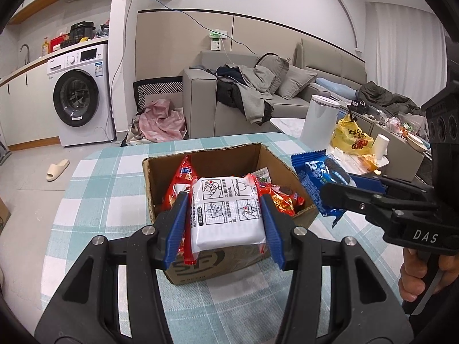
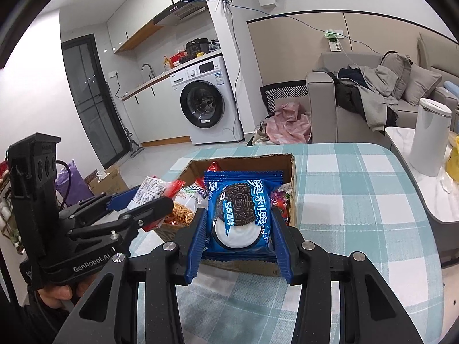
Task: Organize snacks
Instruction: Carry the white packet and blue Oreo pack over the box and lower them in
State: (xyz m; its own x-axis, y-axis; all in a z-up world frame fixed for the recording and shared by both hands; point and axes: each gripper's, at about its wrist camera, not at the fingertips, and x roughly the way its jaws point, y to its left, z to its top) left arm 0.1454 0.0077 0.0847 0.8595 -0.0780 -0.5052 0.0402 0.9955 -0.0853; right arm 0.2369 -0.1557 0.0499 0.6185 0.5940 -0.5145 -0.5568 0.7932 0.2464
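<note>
An open cardboard box of snack packets stands on the checked tablecloth. My left gripper is shut on a white packet with printed instructions and red ends, held above the box's near side. My right gripper is shut on a blue Oreo packet, also held over the near edge of the box. In the left wrist view the Oreo packet hangs just right of the box. In the right wrist view the white packet shows at the left. Red packets lie inside the box.
The table has free cloth left and in front of the box. A white canister and a yellow bag stand on a side table at the right. A sofa with clothes and a washing machine lie beyond.
</note>
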